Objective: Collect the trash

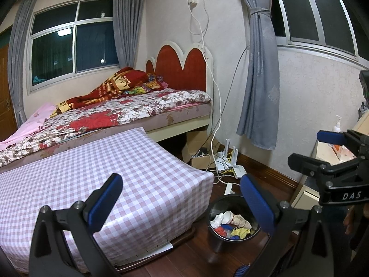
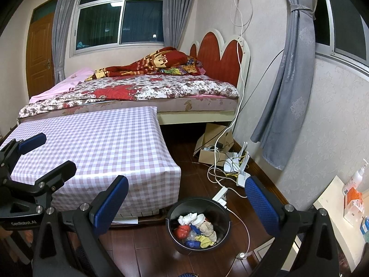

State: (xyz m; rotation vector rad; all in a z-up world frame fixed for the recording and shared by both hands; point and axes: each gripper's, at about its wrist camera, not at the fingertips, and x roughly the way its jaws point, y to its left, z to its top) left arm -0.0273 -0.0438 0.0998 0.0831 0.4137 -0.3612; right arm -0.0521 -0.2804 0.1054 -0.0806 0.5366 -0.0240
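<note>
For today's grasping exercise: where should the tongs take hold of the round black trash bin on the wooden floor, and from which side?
Grip the round black trash bin by its thin open rim, from above on the side away from the checked table: it stands upright, and the rubbish sits below the rim.

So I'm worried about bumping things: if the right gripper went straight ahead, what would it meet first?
Likely the floor just beyond the black trash bin, near the white power strip. The right gripper is open; depth is unclear.

1 bin (image 2: 198, 225), 1 bed (image 2: 161, 87), 2 tools, 2 windows, 1 checked table (image 2: 96, 143).
</note>
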